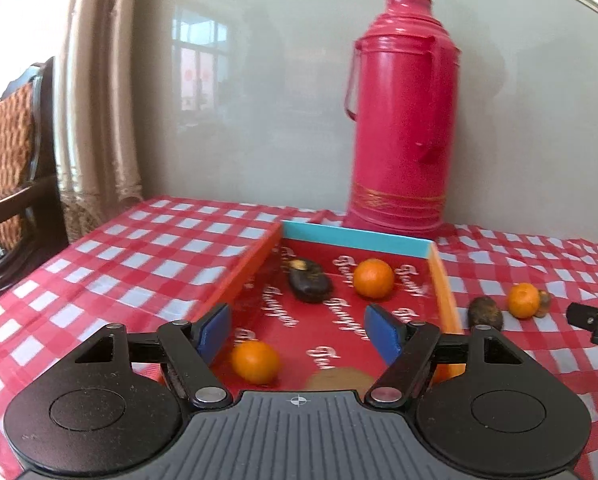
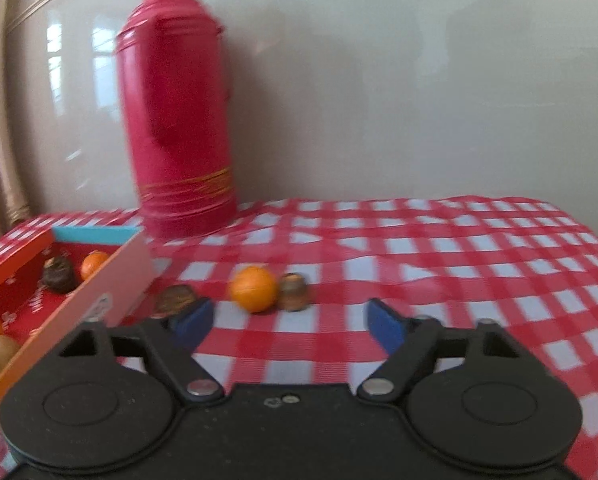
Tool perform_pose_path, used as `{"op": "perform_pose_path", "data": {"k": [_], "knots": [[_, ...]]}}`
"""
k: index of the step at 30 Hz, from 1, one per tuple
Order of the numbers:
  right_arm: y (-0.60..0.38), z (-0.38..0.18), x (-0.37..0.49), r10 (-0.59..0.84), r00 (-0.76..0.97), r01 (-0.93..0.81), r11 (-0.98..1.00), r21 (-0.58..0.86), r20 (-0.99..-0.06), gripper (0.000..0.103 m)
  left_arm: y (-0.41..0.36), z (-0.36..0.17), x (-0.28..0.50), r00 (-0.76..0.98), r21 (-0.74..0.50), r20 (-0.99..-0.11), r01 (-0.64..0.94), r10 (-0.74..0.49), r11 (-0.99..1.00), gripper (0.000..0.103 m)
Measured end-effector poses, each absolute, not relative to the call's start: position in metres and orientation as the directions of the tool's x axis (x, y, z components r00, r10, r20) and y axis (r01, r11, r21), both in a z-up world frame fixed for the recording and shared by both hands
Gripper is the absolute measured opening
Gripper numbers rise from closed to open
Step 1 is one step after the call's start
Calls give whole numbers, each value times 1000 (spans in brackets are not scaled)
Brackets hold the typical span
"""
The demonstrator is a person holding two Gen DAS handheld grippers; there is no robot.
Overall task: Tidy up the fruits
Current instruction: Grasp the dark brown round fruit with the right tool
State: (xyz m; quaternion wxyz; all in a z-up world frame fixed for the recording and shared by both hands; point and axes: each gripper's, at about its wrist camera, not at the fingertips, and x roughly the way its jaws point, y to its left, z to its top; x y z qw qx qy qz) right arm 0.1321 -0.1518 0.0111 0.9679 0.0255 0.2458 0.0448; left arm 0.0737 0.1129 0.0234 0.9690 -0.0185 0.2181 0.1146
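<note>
Left gripper hung over the box, jaws spread wide, holding nothing. Right gripper was released too, facing an orange on the checkered surface.

A tall red thermos flask stands upright at the back of the bench, close against a glossy pale wall. The flask has a side handle, a narrower neck and thin gold bands near its base. The bench is covered in a red-and-white checked cloth that lies slightly rumpled. In the left wrist view a beige curtain hangs down at the bench's far left corner, and a dark wooden chair with a woven back stands beside it, off the bench. The wall shows a dim reflection of a window.
</note>
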Motion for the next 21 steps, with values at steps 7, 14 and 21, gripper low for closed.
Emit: {"op": "perform_pose_path", "data": {"k": [7,14,21], "knots": [[-112,8,156,202,832,-212,976,41,-517,55,158,24,63,856,-1,-431,-318,287,948,73],[-85,-1,176,227,797,-260,965,22,-560,48,180,20,61,836,20,-440,-355,327,935,74],[-83,-16,197,212,762,-235,971,45,-612,43,189,16,60,829,33,-444,-366,341,930,74]]}}
